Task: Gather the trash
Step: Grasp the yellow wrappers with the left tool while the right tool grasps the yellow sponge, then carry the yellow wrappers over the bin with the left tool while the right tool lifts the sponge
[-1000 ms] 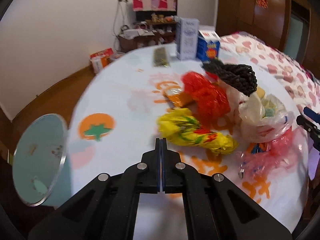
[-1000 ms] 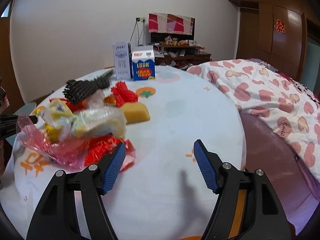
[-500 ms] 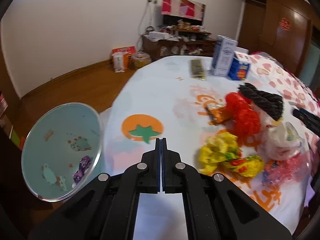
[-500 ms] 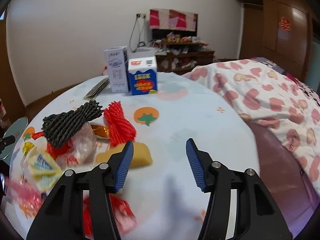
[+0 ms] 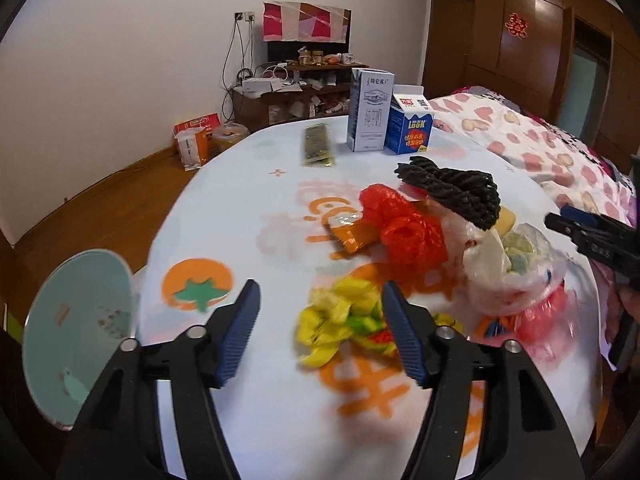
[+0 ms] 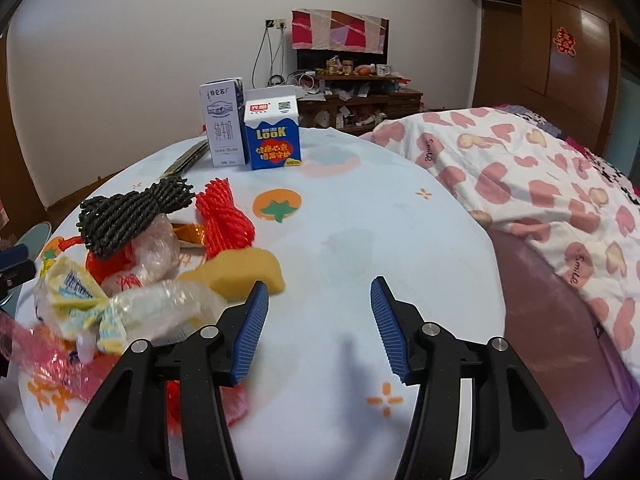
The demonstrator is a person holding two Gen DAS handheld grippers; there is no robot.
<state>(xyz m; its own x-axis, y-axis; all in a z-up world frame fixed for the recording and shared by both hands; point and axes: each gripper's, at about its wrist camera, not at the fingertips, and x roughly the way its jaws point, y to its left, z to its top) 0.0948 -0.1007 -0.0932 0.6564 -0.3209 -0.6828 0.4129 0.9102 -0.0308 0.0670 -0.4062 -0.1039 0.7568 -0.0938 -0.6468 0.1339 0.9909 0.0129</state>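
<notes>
Heads up, your left gripper (image 5: 320,328) is spread wide with nothing in it, and the yellow wrapper (image 5: 340,322) sits right past its fingertips, a bit toward the right finger. So the nearest risk is a lopsided grab: close from here and you'd probably pinch one crinkled edge, which may slide out, or shove the wrapper deeper into the pile. The tablecloth (image 5: 248,208) looks loose too, so diving low could snag fabric along with the trash.

Using that yellow wrapper as the landmark: the teal bin (image 5: 76,332) is off the table edge well to its left, so anything you grab has to travel across open tablecloth. A weak grip likely drops it short. Just right of the wrapper are the pink film (image 5: 548,320) and the clear bag (image 5: 516,264); just behind it, the red net (image 5: 404,224) and orange packet (image 5: 354,236); farther back, the black net (image 5: 452,192). Well beyond stand two cartons (image 5: 388,120).

Your right gripper (image 6: 316,328) is also open and empty, hovering over bare cloth, with the yellow sponge (image 6: 240,268) just off its left finger. Both tools are working the same heap, so watch they don't bump.
</notes>
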